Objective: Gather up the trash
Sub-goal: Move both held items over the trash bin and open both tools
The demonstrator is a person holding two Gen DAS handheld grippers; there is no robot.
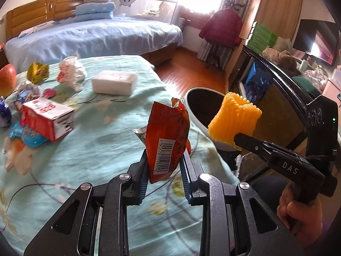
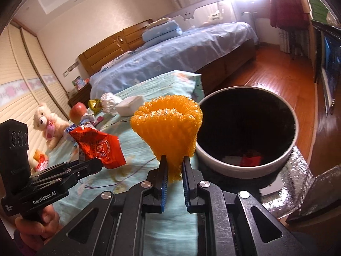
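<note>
The bin [image 2: 247, 128] stands just right of the bed's edge, nearer the right tool [image 2: 172, 166] — clenched on the yellow foam net [image 2: 168, 123] at its rim — than the left tool [image 1: 164, 160], gripping the red wrapper [image 1: 168, 136] over the bed.

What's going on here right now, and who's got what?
A person is clearing trash off a bed with a pale green floral sheet, one set of tongs in each hand. The left tongs are shut on a crumpled red snack wrapper. The right tongs pinch a yellow foam fruit net. Both are held near the white round bin with a dark inside, which already holds some scraps. More litter remains on the sheet.
</note>
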